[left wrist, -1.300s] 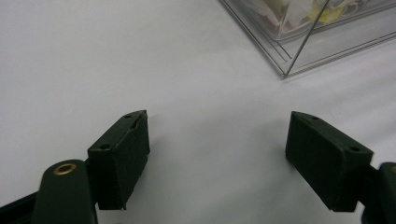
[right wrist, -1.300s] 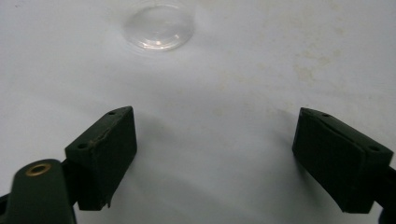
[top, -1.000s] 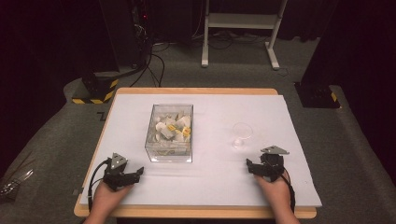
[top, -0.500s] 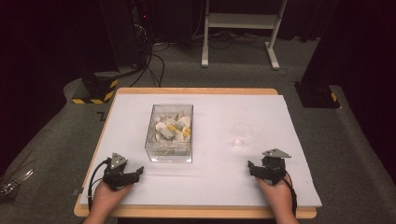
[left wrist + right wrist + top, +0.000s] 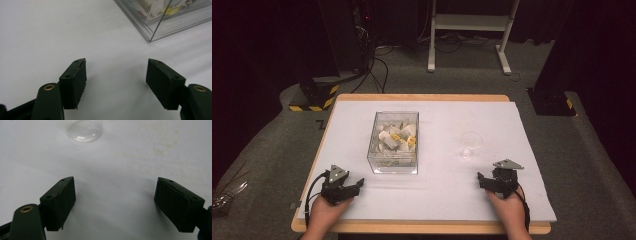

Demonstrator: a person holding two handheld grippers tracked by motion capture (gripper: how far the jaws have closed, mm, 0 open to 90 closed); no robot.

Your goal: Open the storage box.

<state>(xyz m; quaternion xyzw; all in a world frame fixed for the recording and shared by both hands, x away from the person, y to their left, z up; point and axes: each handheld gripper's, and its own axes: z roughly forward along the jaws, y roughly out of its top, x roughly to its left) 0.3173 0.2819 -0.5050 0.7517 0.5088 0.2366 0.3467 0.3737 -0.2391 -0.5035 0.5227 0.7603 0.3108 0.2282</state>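
Both grippers [image 5: 356, 186] [image 5: 482, 180] — jaws apart, empty

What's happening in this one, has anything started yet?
Nothing is being handled. A person rests the left hand-held gripper and the right hand-held gripper on the white table cover, both open and empty. Ahead stand a clear box of small packets and a clear glass, untouched.

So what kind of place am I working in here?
Probably a lab or recording studio, not a home: dark curtained surroundings, a table covered in plain white, cables and rack equipment on grey carpet behind, and yellow-black hazard-striped blocks at the floor.
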